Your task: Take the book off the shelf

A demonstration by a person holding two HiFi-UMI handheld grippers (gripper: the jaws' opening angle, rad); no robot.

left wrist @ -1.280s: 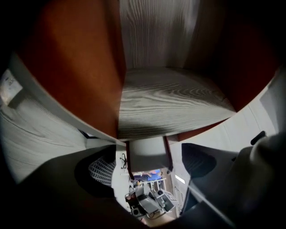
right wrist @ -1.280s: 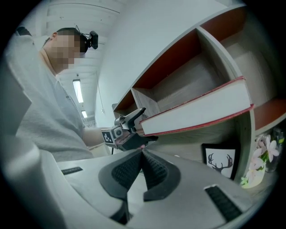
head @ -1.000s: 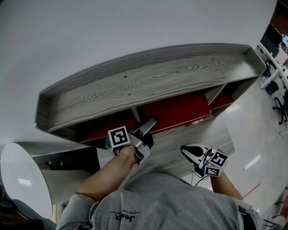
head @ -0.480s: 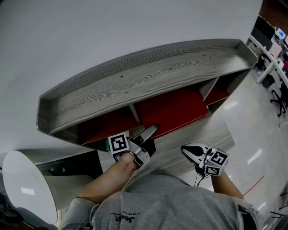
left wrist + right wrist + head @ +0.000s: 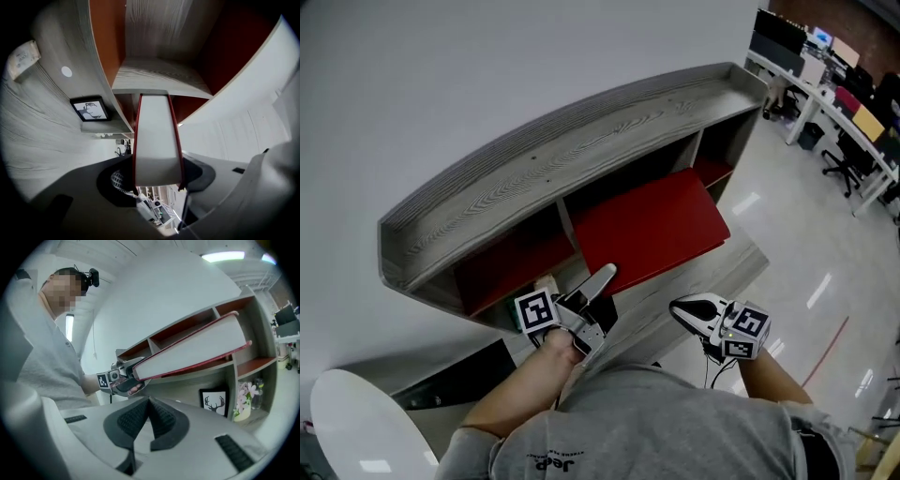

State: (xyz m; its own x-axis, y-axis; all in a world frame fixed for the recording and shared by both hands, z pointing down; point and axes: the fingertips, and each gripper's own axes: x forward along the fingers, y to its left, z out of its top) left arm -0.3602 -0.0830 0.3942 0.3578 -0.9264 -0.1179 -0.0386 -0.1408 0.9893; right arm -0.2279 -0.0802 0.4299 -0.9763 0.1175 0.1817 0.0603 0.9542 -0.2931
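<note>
Noted book (image 5: 647,230) clamped by its near end in left gripper (image 5: 602,295), jaws having just closed in on it, long axis running straight away toward shelf (image 5: 534,178), far end at the opening; right gripper (image 5: 694,314) pinched together, empty, beside and farther off.

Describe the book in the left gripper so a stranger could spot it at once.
Find the grey wood-grain shelf against the white wall; slanting out of its middle compartment is a large flat book. The left gripper, whose jaws have just been closing, clamps its near edge. Unlike the shelf's red back panels, it has white page edges between red covers.
</note>
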